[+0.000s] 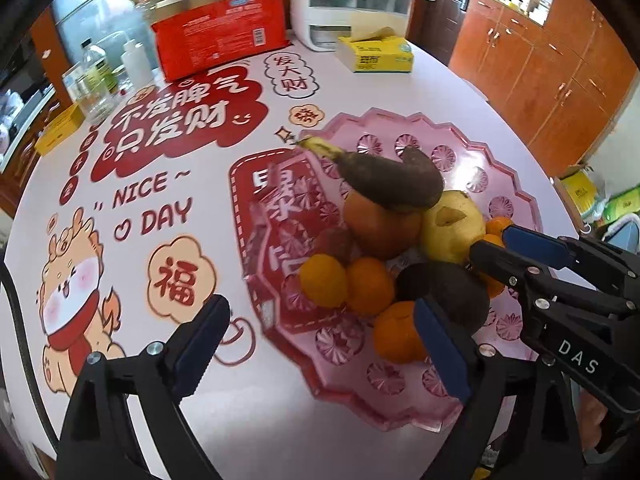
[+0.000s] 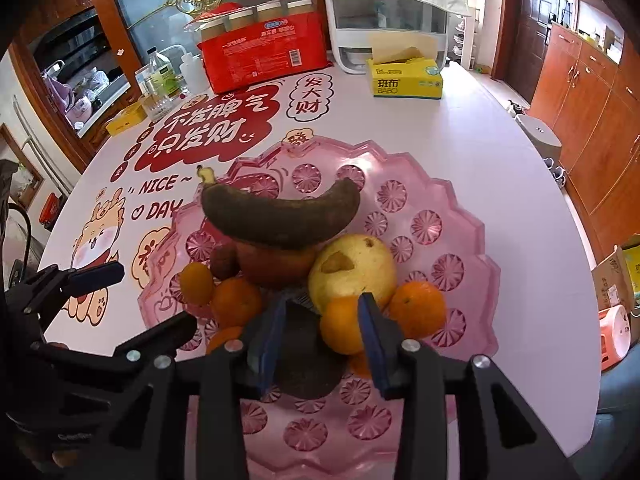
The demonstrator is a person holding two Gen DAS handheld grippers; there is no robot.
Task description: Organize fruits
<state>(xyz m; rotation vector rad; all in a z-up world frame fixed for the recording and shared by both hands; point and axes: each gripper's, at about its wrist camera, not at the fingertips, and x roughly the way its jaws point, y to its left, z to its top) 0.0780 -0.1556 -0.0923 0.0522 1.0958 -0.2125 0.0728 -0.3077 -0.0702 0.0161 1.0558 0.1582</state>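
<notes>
A pink scalloped fruit tray (image 1: 500, 168) (image 2: 440, 208) holds a blackened banana (image 1: 392, 180) (image 2: 280, 216) lying on a large orange fruit (image 1: 380, 228) (image 2: 276, 264), a yellow pear (image 1: 452, 232) (image 2: 352, 268), several small tangerines (image 1: 370, 286) (image 2: 418, 308) and a dark avocado (image 1: 448, 288) (image 2: 308, 356). My left gripper (image 1: 320, 344) is open at the tray's near left edge, holding nothing. My right gripper (image 2: 322, 340) (image 1: 496, 244) is open over the tray, its fingers either side of the avocado and a tangerine (image 2: 342, 326).
The table has a printed pink-and-red cover (image 1: 160, 200). At the back stand a red package (image 1: 220, 36) (image 2: 264, 56), a white appliance (image 1: 352, 4), a yellow tissue box (image 1: 376, 54) (image 2: 408, 80) and bottles (image 1: 94, 76). Wooden cabinets (image 1: 560, 76) are at the right.
</notes>
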